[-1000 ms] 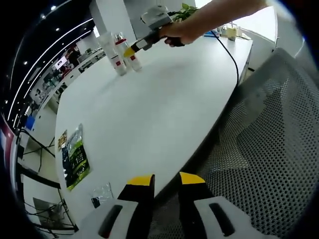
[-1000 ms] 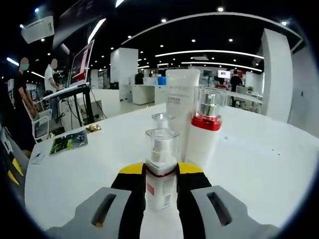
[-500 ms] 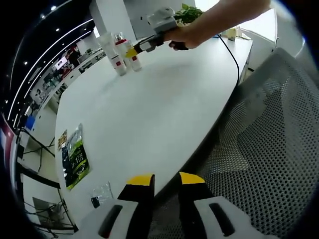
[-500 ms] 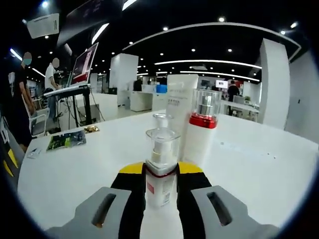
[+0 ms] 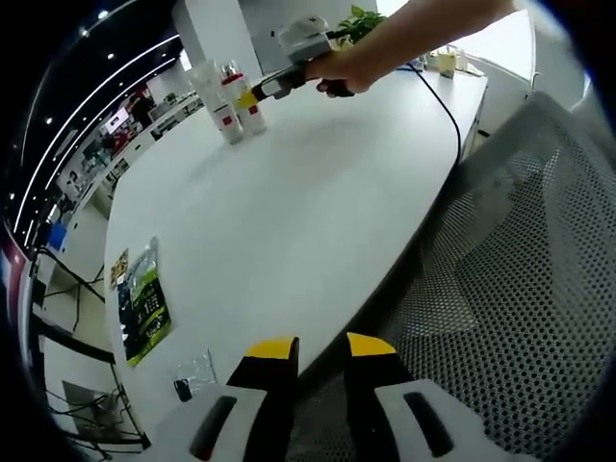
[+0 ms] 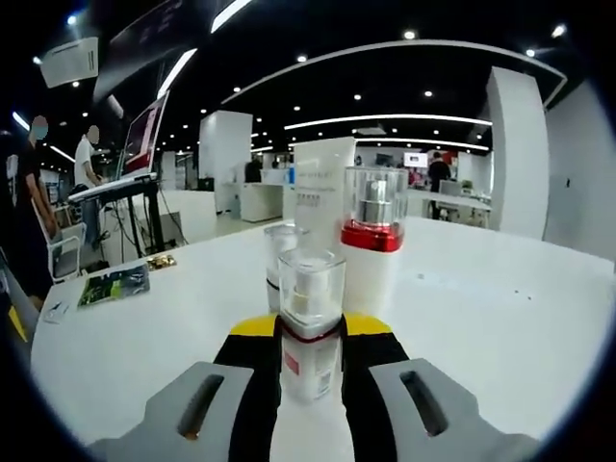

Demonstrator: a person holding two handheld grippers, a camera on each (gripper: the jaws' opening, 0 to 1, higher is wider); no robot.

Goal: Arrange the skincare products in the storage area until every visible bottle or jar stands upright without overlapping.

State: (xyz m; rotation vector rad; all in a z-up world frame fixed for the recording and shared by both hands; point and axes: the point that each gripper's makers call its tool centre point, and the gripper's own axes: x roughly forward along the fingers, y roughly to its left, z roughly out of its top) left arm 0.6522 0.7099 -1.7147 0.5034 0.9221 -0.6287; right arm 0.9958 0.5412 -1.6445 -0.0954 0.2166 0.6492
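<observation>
Bottle (image 6: 310, 322) with a clear square cap and a red band sits upright between the yellow-tipped jaws of the right tool (image 6: 310, 339), which is closed on its lower body. Against half a second ago, the three products ahead loom larger and closer in the right gripper view: the small clear-capped bottle (image 6: 279, 252) now stands directly behind the held one, the red-collared pump bottle (image 6: 371, 245) just to its right, and the tall white tube (image 6: 322, 188) at the back. The held bottle has been carried in toward this group; it looks near them, though whether it touches the one behind cannot be told.

In the left gripper view the same approach reads from across the desk (image 5: 289, 202): the hand (image 5: 337, 69) with the right tool (image 5: 252, 96) is up against the cluster of products (image 5: 223, 101) at the far end, nearer than a moment ago.

For the task, this suggests the last bottle is about to be set down upright beside its neighbours; a clear gap is still needed so nothing overlaps.

The left tool (image 5: 315, 351) hangs low over the near desk edge, jaws narrowly apart and holding nothing, beside a mesh chair back (image 5: 520, 279). A green packet (image 5: 142, 300) lies flat on the desk, well apart from the products.
</observation>
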